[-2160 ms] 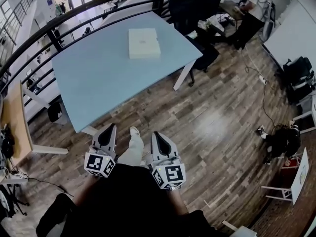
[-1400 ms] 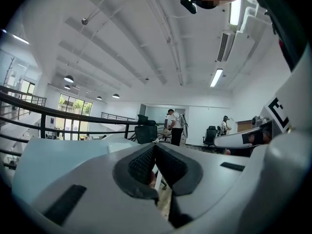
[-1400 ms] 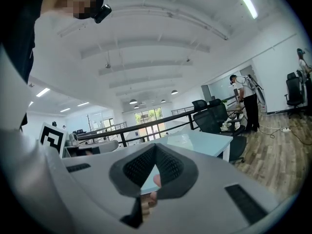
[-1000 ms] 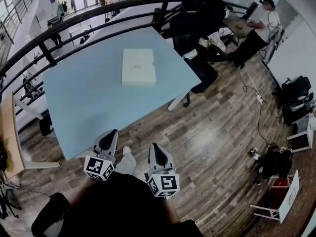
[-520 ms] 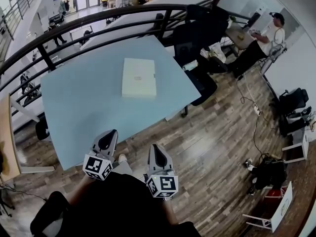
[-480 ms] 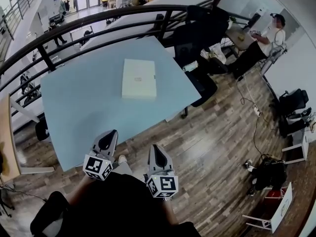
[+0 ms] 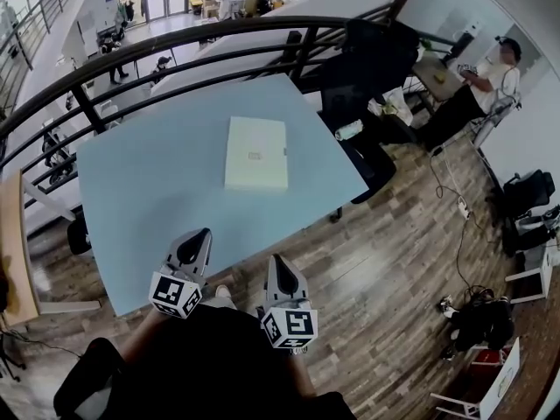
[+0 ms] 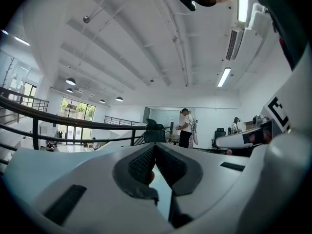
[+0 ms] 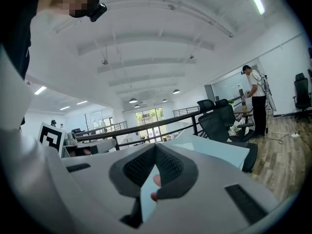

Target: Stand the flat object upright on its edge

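The flat white box (image 7: 256, 153) lies flat on its broad face, toward the far side of the light blue table (image 7: 149, 191) and well apart from both grippers. The left gripper (image 7: 196, 237) has its jaws closed together with nothing between them; the right gripper (image 7: 276, 261) is likewise closed and empty. Both are held side by side close to the person's body, at the table's near edge. A black railing (image 7: 175, 55) curves behind the table. A black office chair (image 7: 372, 51) stands beyond its right corner, and another person (image 7: 486, 81) stands on the wooden floor (image 7: 394, 252) at far right.
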Demonstrator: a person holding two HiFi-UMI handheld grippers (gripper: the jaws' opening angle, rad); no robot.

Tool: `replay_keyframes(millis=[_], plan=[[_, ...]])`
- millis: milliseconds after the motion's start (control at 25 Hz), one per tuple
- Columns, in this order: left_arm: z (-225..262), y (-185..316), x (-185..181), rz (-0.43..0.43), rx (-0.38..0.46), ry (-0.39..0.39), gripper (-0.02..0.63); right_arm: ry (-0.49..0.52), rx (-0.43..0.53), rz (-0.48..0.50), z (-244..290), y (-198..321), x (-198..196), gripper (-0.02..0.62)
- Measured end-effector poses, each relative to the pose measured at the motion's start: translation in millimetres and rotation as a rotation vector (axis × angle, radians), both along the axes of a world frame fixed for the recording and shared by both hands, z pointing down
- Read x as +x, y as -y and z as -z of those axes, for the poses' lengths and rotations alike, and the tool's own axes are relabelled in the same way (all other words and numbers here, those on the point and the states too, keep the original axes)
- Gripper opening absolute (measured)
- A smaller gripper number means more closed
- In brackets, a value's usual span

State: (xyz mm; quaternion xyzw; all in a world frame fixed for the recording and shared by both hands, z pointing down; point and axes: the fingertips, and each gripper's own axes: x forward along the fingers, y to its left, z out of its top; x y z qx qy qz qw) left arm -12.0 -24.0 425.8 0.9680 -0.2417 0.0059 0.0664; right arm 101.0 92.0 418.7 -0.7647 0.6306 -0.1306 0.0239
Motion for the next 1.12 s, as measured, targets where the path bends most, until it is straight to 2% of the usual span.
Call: replay_keyframes(millis=[600,1120], plan=[[-12.2,26.5,0.5,0.016,0.007,0.027,0.003,-0.001,-0.023,0.019,-12.1,26.1,9.4,0.008],[-34.5,60.7,19.7,0.041,-0.042,0.049,0.003,-0.02,-0.089,0.072,-23.9,64.6,36.1,0.008]])
